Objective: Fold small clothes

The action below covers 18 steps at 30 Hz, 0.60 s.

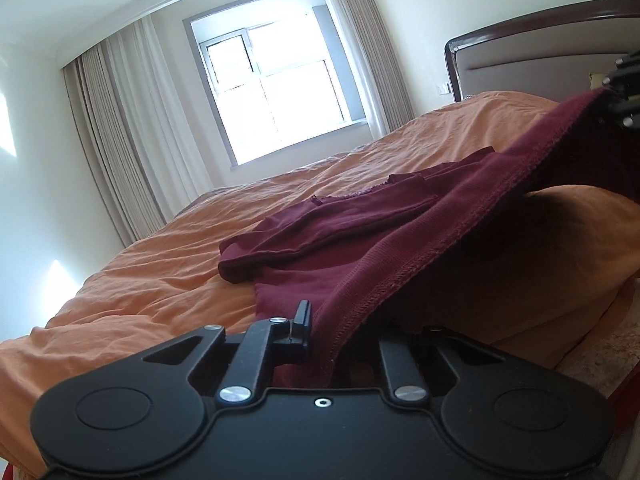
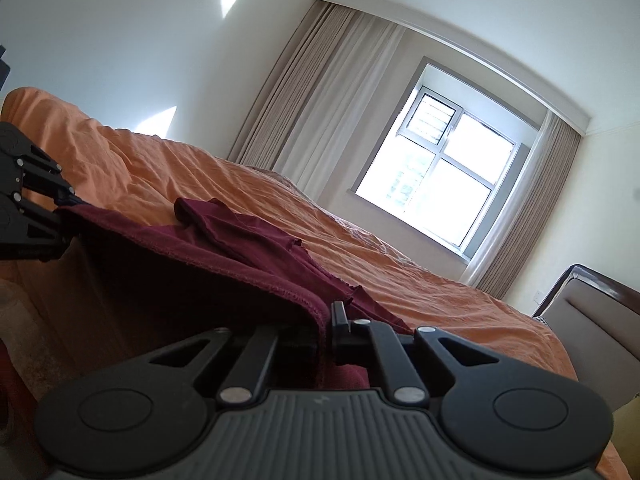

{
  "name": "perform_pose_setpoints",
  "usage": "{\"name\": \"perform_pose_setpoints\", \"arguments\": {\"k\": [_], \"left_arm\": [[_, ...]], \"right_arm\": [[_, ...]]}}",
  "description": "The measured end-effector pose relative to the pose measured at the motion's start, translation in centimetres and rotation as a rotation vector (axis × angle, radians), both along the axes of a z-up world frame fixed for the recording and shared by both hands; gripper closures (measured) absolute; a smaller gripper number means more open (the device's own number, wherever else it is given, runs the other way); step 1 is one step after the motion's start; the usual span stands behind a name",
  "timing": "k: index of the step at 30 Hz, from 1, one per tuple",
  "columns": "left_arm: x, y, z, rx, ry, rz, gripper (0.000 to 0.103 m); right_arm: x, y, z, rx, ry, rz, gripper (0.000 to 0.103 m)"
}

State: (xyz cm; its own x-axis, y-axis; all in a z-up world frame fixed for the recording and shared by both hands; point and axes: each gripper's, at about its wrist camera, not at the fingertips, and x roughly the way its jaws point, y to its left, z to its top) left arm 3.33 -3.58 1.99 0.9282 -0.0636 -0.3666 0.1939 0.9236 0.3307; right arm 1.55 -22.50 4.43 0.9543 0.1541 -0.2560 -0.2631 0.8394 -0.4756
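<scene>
A dark red garment (image 1: pixel 360 232) lies partly on the orange bed cover (image 1: pixel 168 280) and is lifted by its near hem. My left gripper (image 1: pixel 320 332) is shut on one corner of the hem. My right gripper (image 2: pixel 326 320) is shut on the other corner. The hem (image 2: pixel 192 264) stretches taut between them, above the bed's edge. The rest of the garment (image 2: pixel 248 236) is crumpled on the bed beyond. The right gripper shows at the far right of the left wrist view (image 1: pixel 624 92); the left gripper shows at the far left of the right wrist view (image 2: pixel 52 216).
An orange pillow or bulge of bedding (image 1: pixel 552 264) sits under the lifted hem. A padded headboard with a dark wood frame (image 1: pixel 540 52) stands at the bed's end. A bright window (image 1: pixel 276 92) with curtains (image 1: pixel 120 140) is beyond the bed.
</scene>
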Motion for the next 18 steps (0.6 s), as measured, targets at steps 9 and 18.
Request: {"name": "perform_pose_setpoints", "arguments": {"k": [9, 18], "left_arm": [[-5.6, 1.5, 3.6, -0.012, -0.098, -0.077, 0.098], [-10.6, 3.6, 7.3, -0.033, -0.068, -0.213, 0.096]], "right_arm": [[-6.9, -0.1, 0.1, -0.019, -0.021, 0.036, 0.098], [-9.8, -2.1, 4.0, 0.036, 0.132, 0.143, 0.097]]}}
